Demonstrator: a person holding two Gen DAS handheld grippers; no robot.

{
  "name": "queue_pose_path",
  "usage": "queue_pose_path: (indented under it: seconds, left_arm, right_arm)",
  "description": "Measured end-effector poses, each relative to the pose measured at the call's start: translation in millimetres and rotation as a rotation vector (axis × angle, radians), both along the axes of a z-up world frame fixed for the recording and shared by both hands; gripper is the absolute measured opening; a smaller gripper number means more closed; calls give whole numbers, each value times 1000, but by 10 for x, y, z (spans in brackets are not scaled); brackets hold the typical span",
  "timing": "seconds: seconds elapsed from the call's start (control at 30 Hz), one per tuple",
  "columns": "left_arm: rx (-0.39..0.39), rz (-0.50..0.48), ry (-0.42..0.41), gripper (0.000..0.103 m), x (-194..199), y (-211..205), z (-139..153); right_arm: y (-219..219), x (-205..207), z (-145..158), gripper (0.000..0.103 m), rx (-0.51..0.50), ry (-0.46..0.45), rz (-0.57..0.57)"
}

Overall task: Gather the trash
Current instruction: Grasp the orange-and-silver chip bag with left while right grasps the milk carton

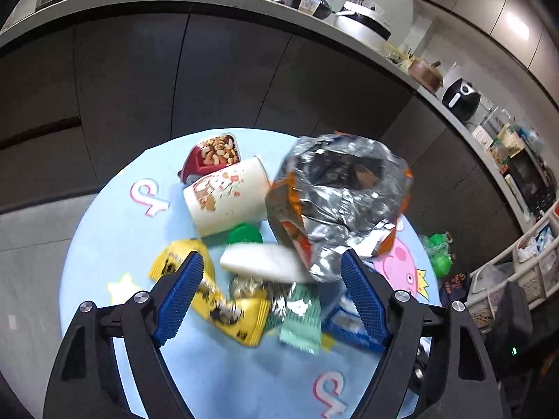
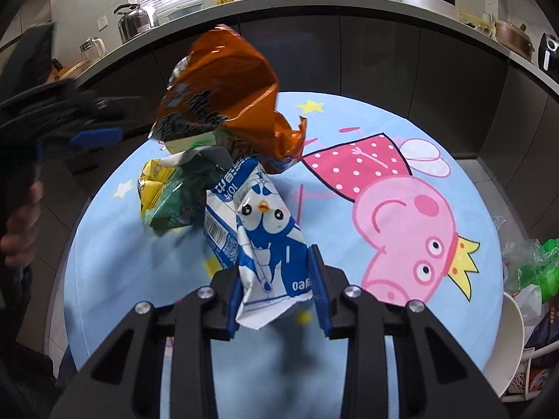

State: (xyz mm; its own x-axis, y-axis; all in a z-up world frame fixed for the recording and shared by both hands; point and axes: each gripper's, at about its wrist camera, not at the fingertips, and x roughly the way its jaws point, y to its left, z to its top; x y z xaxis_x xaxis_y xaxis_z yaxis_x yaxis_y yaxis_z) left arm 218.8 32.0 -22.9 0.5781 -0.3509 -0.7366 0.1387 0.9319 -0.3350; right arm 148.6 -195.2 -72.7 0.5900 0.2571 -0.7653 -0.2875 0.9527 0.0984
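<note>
Trash: crinkly blue-white wrapper [image 2: 265, 244] clamped in right fingers [image 2: 279, 276]; left fingers [image 1: 272, 279] apart over foil bag [image 1: 335, 202].

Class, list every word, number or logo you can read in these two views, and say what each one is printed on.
"10" with Korean characters: blue and white wrapper, sideways.
Musical-note logo, no words: blue tablecloth.
Orange bag: dark characters, too blurred.
Yellow wrapper and green wrapper: print unreadable.

Cup [image 1: 229, 197]: we see it lying on the counter [image 1: 104, 244], left of the foil bag [image 1: 335, 195].
Nut packet [image 1: 213, 157]: behind the cup.
</note>
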Motion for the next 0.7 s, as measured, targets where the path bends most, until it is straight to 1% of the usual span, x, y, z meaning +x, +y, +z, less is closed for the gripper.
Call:
queue_pose_path:
  seconds: [0.13,0.23,0.3,0.33,0.37,0.43,0.47,0.5,0.57,0.63,0.7]
  left_arm:
    - [-59,-23,47,73,175,-48,-25]
    - [-60,-48,55,72,226,-132,7]
    - [-65,-77,46,74,239,-221,71]
    - [-60,-85,38,74,246,-261,101]
    - [-49,-93,28,77,266,-309,136]
    - [-1,-99,5,83,305,-432,198]
    - [34,-112,-4,82,339,-510,204]
    - [56,-128,0,80,388,-572,199]
    - [105,-155,31,60,444,-687,115]
    - [100,-168,56,55,441,-724,48]
    - [97,-160,65,55,422,-729,-6]
  right_arm:
    - [-93,-140,27,32,9,-9,-21]
    - [-191,-246,62,32,18,-19,-51]
    - [-264,-332,97,32,33,-28,-71]
    - [-294,-361,106,32,40,-32,-78]
    - [-331,-380,112,32,48,-34,-85]
    - [-389,-434,130,33,61,-38,-97]
    - [-413,-456,135,33,66,-41,-99]
    - [-434,-480,143,33,72,-43,-100]
    - [-456,-494,147,33,75,-48,-103]
    - [-488,-518,151,33,83,-53,-106]
    - [-513,-525,146,33,91,-55,-108]
